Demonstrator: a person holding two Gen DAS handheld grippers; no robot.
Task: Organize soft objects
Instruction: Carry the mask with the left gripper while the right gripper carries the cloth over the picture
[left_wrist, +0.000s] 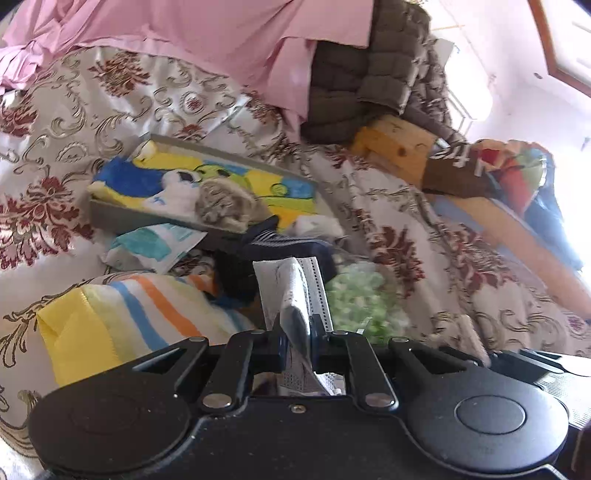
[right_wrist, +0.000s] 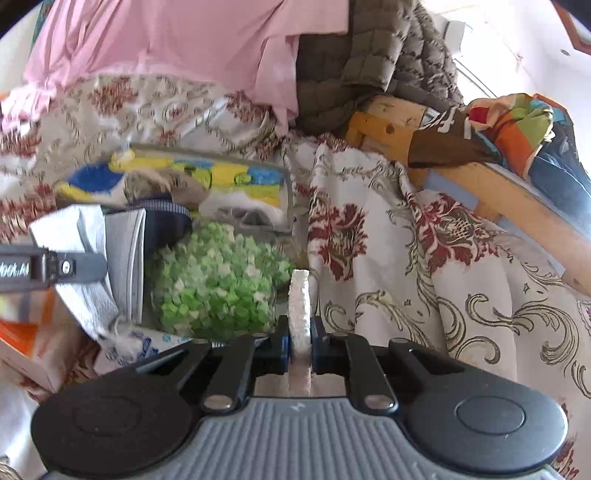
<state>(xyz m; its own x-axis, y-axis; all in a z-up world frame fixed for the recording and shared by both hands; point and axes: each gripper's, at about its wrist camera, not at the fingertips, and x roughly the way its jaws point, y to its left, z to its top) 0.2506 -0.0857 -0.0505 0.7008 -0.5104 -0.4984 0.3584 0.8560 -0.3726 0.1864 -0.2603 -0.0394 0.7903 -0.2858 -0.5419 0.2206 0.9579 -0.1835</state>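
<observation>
We see a satiny, slightly glossy bedspread (left_wrist: 122, 110) w/ woven dark-red florals, a smooth matt pink cloth (left_wrist: 221, 33) and a quilted, puffy brown fabric (left_wrist: 369, 81) over bare knotty wood (left_wrist: 399, 147). The left gripper (left_wrist: 298, 328) is matt black plastic w/ shiny metal rivets, pinching a crinkly white paper-like packet (left_wrist: 291, 280); the right gripper (right_wrist: 300, 332) nips a rough, fibrous white pad (right_wrist: 300, 295). The striped towel (left_wrist: 147, 306) looks like soft terry, and the green bits (right_wrist: 214, 280) sit in clear glossy plastic.
</observation>
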